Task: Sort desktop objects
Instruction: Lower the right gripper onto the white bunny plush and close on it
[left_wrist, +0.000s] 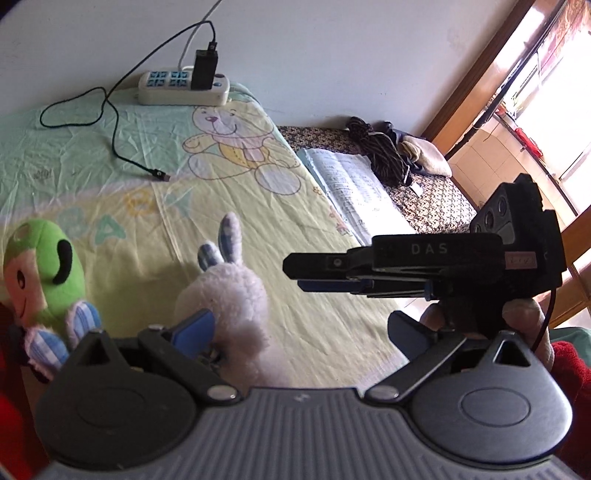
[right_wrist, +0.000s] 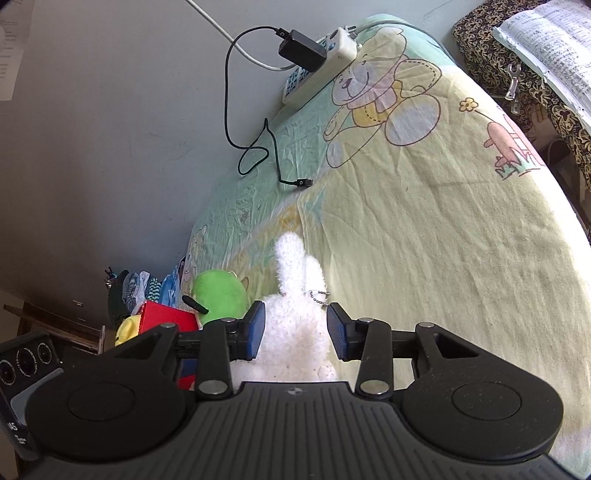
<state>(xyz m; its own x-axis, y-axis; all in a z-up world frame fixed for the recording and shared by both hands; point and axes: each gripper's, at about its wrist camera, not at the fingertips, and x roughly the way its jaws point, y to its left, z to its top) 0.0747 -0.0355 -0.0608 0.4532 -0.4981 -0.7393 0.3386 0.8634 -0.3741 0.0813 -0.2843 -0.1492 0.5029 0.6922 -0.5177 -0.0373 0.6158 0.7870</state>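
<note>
Your right gripper (right_wrist: 295, 334) has its two blue pads set apart, one on each side of the white plush rabbit (right_wrist: 295, 332). The rabbit's body fills the gap between them, its fur touching or almost touching the left pad (right_wrist: 256, 332), while the right pad (right_wrist: 338, 336) stands just off its flank. So the jaws bracket the toy and are not pressed into it. The rabbit's ears point away from you across the cloth, and a small bead chain (right_wrist: 317, 297) hangs at its neck.

Your left gripper (left_wrist: 299, 332) is spread wide. Its left pad (left_wrist: 194, 328) lies just beside, perhaps brushing, the same rabbit (left_wrist: 225, 295), which sits at the left side of the opening rather than in the middle. In this view the right gripper (left_wrist: 295, 275) reaches in from the right at the height of the rabbit, with fingers of your hand (left_wrist: 524, 314) on its grip; here its fingers overlap, so their spread does not show.

Left of the rabbit, close by, lies a green plush toy (left_wrist: 48, 269), and beyond that a red box (right_wrist: 168, 319). All rest on a pale green and yellow sheet (right_wrist: 424, 240) printed with a bear. Farther off lie the loose end of a black cable (left_wrist: 159, 175) and, by the wall, a white power strip (left_wrist: 181, 88) with a black charger (left_wrist: 205, 68) plugged in.
</note>
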